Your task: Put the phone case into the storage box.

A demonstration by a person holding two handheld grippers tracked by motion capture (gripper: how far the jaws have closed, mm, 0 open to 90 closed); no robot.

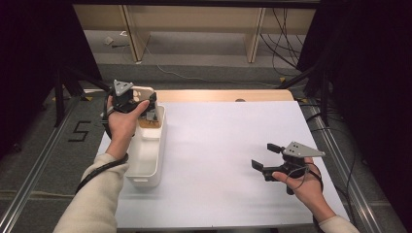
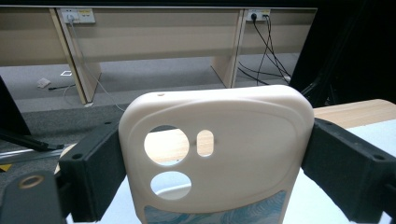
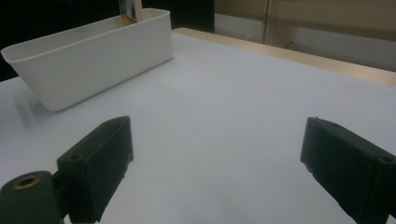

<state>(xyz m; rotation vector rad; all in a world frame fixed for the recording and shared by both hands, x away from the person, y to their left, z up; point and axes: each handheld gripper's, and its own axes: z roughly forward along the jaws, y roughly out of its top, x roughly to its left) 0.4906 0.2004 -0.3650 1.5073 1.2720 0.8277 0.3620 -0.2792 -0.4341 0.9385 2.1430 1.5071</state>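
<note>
A cream phone case (image 2: pixel 233 135) with round camera cut-outs and a blue pattern at its lower edge stands upright between the jaws of my left gripper (image 2: pixel 215 172). The black pads press on its two sides, so the gripper is shut on it. In the high view the case (image 1: pixel 142 91) and my left gripper (image 1: pixel 145 98) hang over the far end of a white bin (image 1: pixel 158 145). My right gripper (image 1: pixel 263 155) rests low over the table's right side. Its jaws stand wide open with nothing between them (image 3: pixel 215 172).
The long white bin (image 3: pixel 93 51) stands at the left of the white table sheet (image 1: pixel 218 145); a brownish flat item (image 1: pixel 149 119) leans in its far end. A wooden strip (image 1: pixel 223 95) runs along the table's far edge. Dark stands and cables flank the table.
</note>
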